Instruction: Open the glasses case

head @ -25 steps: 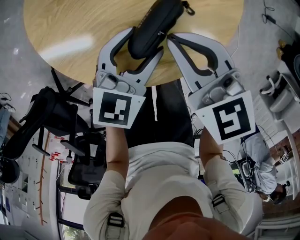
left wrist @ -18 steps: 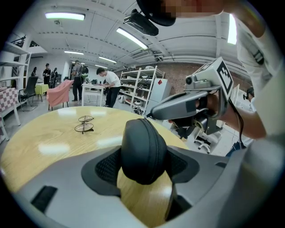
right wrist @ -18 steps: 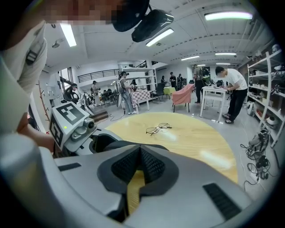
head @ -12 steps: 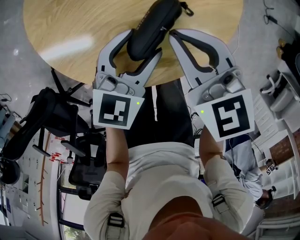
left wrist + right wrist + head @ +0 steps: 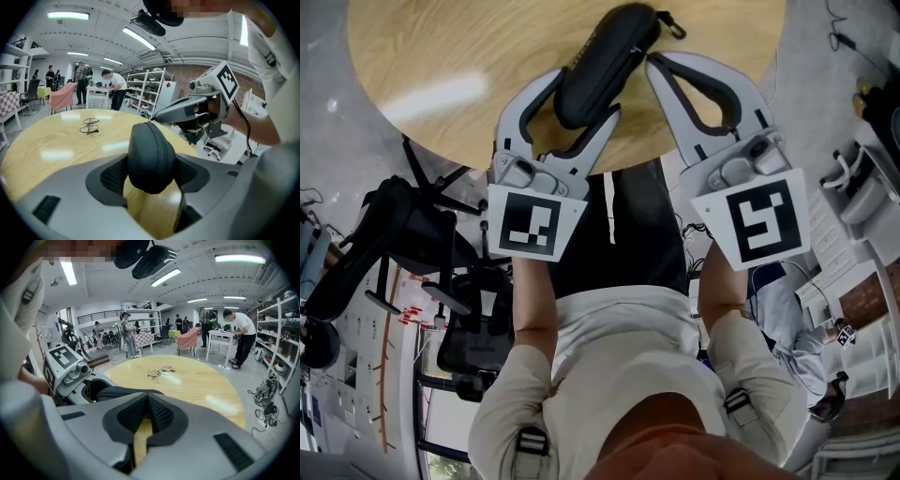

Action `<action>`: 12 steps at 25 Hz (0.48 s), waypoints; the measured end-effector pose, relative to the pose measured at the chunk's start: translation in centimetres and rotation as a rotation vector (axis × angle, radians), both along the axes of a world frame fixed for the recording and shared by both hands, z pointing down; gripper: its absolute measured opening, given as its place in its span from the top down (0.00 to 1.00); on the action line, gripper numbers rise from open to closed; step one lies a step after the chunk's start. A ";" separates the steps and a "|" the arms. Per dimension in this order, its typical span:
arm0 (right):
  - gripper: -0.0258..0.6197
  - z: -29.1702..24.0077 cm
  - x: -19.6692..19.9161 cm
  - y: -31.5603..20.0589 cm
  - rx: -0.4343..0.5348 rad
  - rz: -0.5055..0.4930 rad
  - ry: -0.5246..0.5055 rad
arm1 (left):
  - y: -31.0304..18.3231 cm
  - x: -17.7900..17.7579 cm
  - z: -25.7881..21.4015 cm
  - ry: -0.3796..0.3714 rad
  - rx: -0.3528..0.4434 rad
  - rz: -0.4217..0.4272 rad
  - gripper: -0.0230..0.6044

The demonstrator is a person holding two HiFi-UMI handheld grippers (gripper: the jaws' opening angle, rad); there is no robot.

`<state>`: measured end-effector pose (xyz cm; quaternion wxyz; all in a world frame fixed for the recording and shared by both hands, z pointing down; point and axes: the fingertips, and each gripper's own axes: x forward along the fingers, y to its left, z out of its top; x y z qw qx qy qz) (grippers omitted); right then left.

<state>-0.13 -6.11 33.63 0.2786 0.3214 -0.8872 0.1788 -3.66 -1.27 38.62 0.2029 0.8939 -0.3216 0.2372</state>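
Glasses case (image 5: 605, 56), black, zipped shut and long, lies slantwise near the front edge of the round wooden table (image 5: 441, 56), the biggest thing in sight. Left gripper (image 5: 589, 91) has its jaws spread wide around the case's near end, with both mesh pads pressed against its sides. Right gripper (image 5: 652, 58) has its jaws closed together on nothing, and its tip sits just beside the case's right side. A pair of wire-rimmed spectacles (image 5: 159, 372) rests farther out on the tabletop.
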 end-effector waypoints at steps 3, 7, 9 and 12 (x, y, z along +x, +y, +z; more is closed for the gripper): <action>0.93 0.1 0.1 0.0 0.003 0.004 0.007 | 0.4 -0.1 0.0 0.002 -0.001 -0.002 0.48; 0.93 0.2 0.3 -0.3 0.009 0.012 0.011 | 0.6 -0.2 -0.2 0.002 -0.002 -0.003 0.48; 0.93 0.2 0.4 -0.5 0.010 0.016 0.010 | 0.6 -0.2 -0.2 0.002 -0.004 -0.004 0.48; 0.93 0.5 0.6 -0.8 0.012 0.021 0.017 | 0.6 -0.2 -0.1 0.004 -0.004 -0.006 0.48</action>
